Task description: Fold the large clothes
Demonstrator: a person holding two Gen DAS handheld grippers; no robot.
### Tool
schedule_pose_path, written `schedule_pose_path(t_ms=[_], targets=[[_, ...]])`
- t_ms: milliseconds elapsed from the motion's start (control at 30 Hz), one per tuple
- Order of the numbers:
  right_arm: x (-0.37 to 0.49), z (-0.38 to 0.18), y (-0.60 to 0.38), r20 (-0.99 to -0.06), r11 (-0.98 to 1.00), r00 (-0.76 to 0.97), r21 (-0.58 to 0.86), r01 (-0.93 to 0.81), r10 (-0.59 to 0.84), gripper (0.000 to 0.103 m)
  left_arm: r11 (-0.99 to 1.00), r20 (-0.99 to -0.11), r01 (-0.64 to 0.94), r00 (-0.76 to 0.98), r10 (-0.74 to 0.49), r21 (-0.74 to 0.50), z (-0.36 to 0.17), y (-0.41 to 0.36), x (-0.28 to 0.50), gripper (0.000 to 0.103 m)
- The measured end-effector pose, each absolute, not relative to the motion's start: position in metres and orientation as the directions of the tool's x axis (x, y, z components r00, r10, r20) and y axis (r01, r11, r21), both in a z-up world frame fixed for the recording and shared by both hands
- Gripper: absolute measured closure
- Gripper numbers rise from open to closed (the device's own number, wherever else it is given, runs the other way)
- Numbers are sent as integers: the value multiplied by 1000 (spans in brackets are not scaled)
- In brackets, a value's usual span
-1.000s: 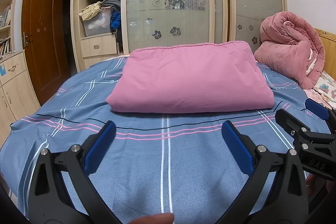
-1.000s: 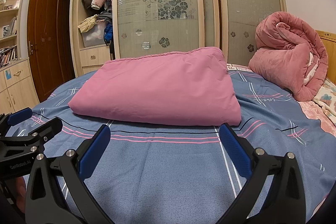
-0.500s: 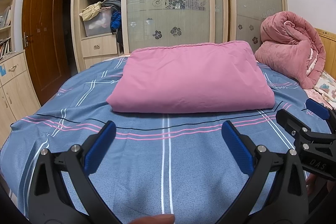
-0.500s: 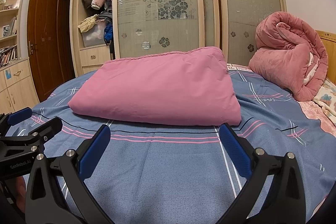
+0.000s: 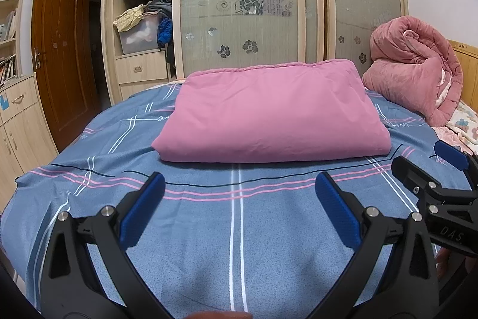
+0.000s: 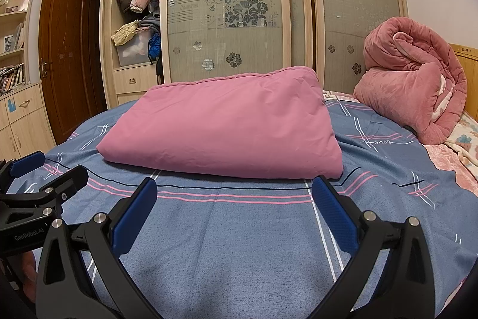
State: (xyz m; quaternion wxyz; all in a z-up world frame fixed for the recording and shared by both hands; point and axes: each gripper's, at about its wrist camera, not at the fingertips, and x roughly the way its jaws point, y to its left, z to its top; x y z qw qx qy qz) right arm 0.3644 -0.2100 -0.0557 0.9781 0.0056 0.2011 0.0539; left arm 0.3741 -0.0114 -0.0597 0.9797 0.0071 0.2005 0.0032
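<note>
Your pink quilt [image 5: 270, 112] lies folded into a thick rectangle in the middle of the bed [image 5: 239, 229], on the blue striped sheet [image 6: 239, 244]. Take that quilt as your landmark. Both tools hover on the near side of it, clear of the fabric and holding nothing. The left tool [image 5: 239, 205] has its jaws spread wide apart, lined up with the quilt's near folded edge. The right tool [image 6: 234, 204] is just as wide open, pointing at the quilt's near right corner. In the left camera the right tool shows at the right of the quilt; in the right camera the left tool [image 6: 44, 169] shows at the quilt's left.

The bundle looks finished or 1 fold short; from these 2 views you cannot tell which. If you mean to fold again, come in low along the sheet and take the near edge at its 2 corners, 1 tool per corner. Bite deep enough to catch every layer, because padded cloth slips from a shallow pinch. Lift both corners together and level, carry them over to the far edge, and lay them down square before letting go.

Keep clear of the rolled pink blanket [image 5: 418, 71] to the right of the quilt.
</note>
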Motion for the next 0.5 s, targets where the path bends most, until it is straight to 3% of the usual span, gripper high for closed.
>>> schedule_pose_path(t_ms=[500], targets=[[364,-56,-210,-393,994,913,33,-103,108,1,1000,-406,-2,914,4,7,-62,-10,374,2]])
